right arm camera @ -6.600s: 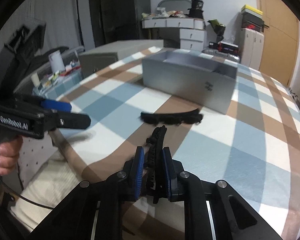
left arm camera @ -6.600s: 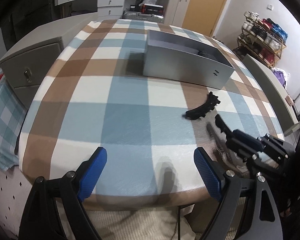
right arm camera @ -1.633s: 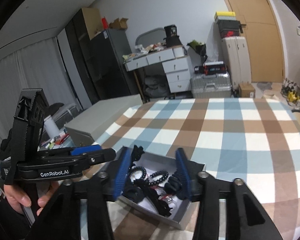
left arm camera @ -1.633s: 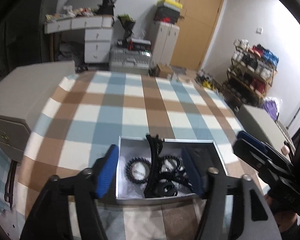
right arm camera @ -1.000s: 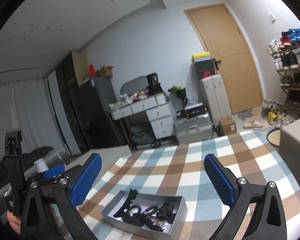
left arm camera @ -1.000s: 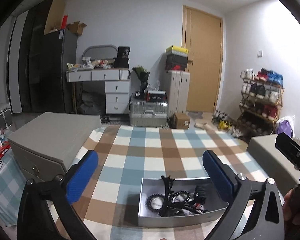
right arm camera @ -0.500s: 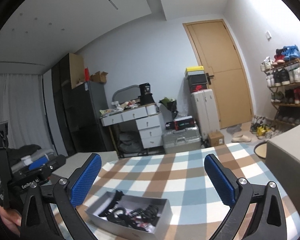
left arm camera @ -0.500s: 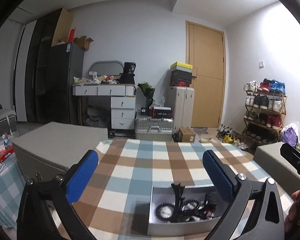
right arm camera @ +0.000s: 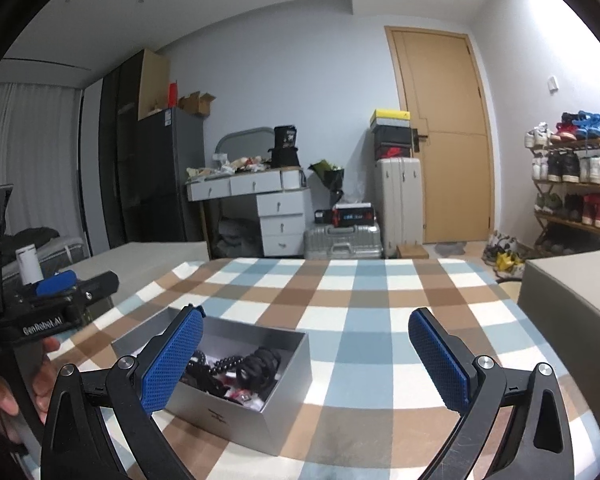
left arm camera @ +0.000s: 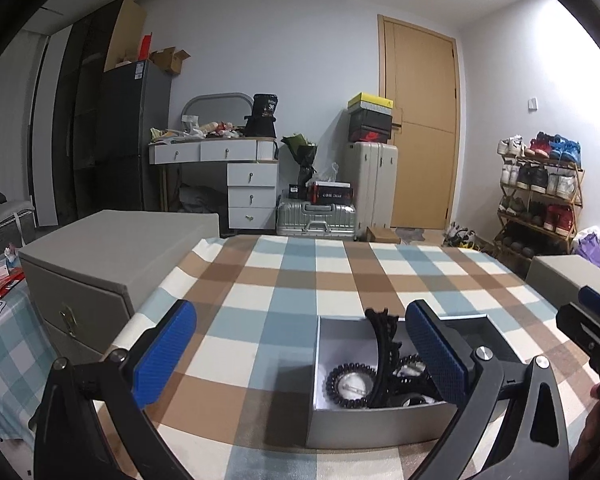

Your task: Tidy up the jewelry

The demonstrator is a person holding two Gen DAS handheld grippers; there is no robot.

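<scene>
A grey open box (left arm camera: 380,420) stands on the checked tablecloth and also shows in the right wrist view (right arm camera: 236,412). It holds black jewelry: a beaded ring (left arm camera: 346,386), a long toothed hair clip (left arm camera: 384,356) standing up, and a coiled band (right arm camera: 260,368). My left gripper (left arm camera: 300,352) is open and empty, held back from the box on its near side. My right gripper (right arm camera: 306,352) is open and empty, with the box low on its left. The left gripper also shows in the right wrist view (right arm camera: 56,300), held by a hand.
The table (left arm camera: 332,272) has a blue, brown and white checked cloth. A grey drawer cabinet (left arm camera: 100,256) stands at its left, another grey cabinet (right arm camera: 572,300) at its right. A desk, suitcases, a door and a shoe rack (left arm camera: 540,196) line the far wall.
Both grippers let go of the black pieces over the box, opened wide, then pulled back and levelled. The black jewelry now lies in the box.
</scene>
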